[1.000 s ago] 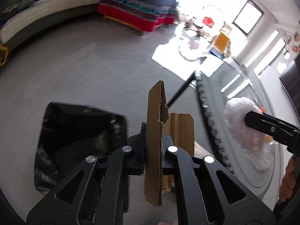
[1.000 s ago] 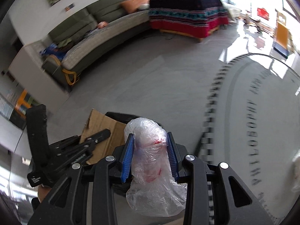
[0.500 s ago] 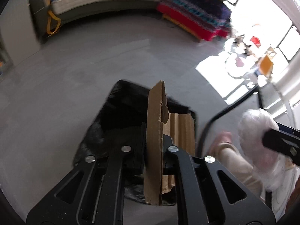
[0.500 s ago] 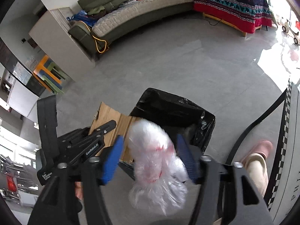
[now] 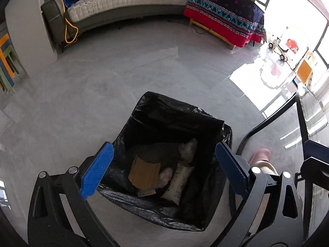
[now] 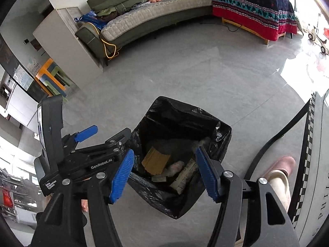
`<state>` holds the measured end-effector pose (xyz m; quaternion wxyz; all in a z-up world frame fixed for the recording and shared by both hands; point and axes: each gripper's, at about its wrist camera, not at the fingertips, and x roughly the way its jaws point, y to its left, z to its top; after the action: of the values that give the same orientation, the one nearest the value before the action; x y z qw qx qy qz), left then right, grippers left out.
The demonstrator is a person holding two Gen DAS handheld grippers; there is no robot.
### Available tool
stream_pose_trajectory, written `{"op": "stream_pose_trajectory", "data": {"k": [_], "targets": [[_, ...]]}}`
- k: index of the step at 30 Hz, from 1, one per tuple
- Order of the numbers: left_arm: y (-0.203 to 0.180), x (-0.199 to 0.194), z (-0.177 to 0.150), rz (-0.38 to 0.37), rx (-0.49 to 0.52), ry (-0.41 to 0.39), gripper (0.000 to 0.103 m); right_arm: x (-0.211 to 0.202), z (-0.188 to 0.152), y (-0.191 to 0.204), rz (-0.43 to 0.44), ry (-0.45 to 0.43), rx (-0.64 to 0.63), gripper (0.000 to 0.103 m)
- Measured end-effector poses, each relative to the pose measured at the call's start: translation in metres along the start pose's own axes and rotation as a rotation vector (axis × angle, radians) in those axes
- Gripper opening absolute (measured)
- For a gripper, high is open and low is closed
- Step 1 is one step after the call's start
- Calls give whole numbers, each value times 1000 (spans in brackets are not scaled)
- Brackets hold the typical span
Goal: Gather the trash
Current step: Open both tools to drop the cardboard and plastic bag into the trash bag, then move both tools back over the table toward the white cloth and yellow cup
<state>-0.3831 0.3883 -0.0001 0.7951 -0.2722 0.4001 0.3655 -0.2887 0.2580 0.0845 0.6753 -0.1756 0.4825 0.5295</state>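
A bin lined with a black bag (image 5: 185, 119) stands on the grey floor, also in the right wrist view (image 6: 185, 115). Inside lie a brown cardboard piece (image 5: 144, 173), a crumpled clear plastic wrap (image 5: 165, 175) and a pale wrapper (image 5: 180, 182). The cardboard (image 6: 156, 160) and plastic wrap (image 6: 174, 167) also show in the right wrist view. My left gripper (image 5: 162, 170) is open and empty above the bin. My right gripper (image 6: 166, 173) is open and empty above it too. The left gripper (image 6: 86, 144) shows at the left of the right wrist view.
A round table edge (image 6: 314, 144) with a black leg (image 6: 273, 142) stands at the right. The person's pink slipper (image 6: 281, 164) is beside the bin. A long sofa (image 5: 123, 2) and a bench with a red patterned cover (image 5: 224, 18) line the far side.
Both grippers have opened over the bin. The cardboard fell from the left one and the plastic wrap from the right one into the bag.
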Motion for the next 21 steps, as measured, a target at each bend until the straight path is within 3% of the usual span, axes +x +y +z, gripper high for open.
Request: {"op": "stream_pose_trajectory", "data": {"k": [12,21], "targets": [[-50,-17,5,-54,91,-24,96,-41,-11,-42,26,-84,86,64],[-123,-25,8,-146,200,-26,96,-83,-28,-96,-21,-144,178,64]]}}
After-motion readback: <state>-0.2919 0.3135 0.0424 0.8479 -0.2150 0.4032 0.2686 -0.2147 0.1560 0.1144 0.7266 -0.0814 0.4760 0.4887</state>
